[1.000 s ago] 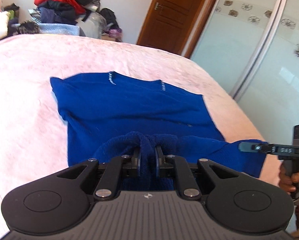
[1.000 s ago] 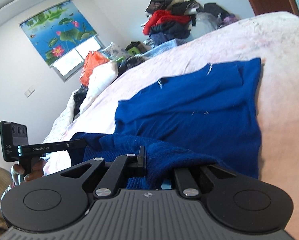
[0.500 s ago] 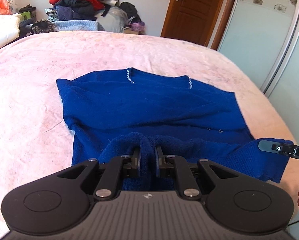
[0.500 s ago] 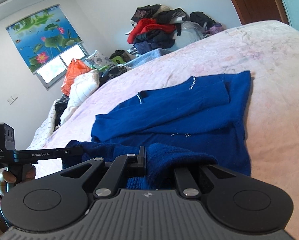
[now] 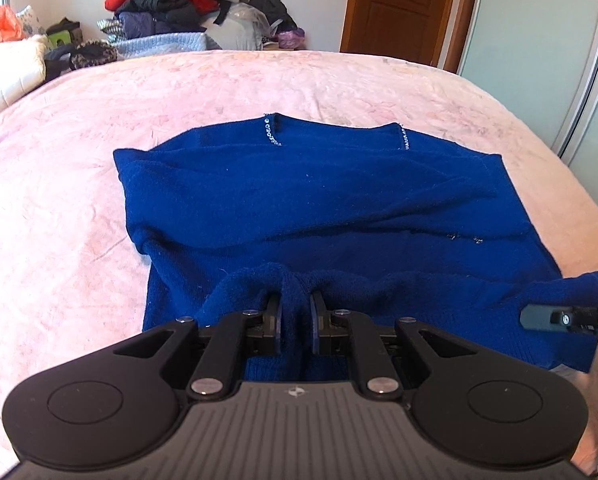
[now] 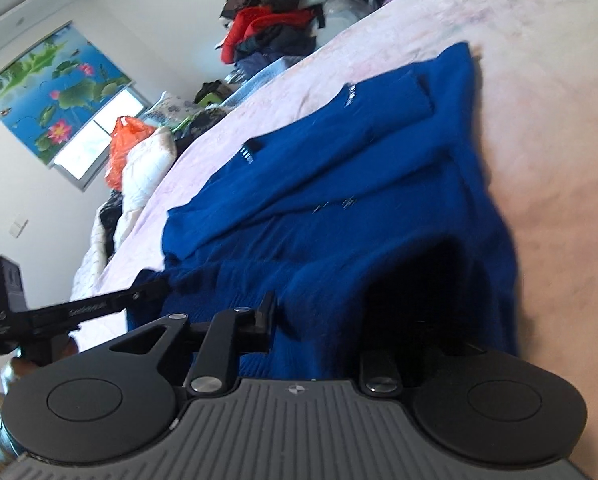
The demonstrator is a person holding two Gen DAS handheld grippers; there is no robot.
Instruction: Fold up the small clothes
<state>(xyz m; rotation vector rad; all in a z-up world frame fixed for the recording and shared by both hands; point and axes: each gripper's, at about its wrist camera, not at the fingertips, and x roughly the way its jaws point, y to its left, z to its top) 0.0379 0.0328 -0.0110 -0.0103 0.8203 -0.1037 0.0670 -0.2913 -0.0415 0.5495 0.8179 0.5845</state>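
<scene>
A: Left wrist view: left tongs (image 5: pixel 296 322) clamped on the near hem of the blue sweater (image 5: pixel 319 200), which lies on the pink bed (image 5: pixel 59 200), sleeves folded across the chest. Hem is lifted and carried farther over the body than a second ago; collar now sits lower in frame.

B: Right tongs (image 6: pixel 313 320)?

A: Clamped on the other hem corner; only one finger shows, the cloth covers the rest. That view is now rolled and blurred, so it's moving fast.

B: Meaning?

A: Bottom-to-top fold underway, probably mid-travel. Clothes pile (image 5: pixel 167 4) behind is unchanged.
</scene>
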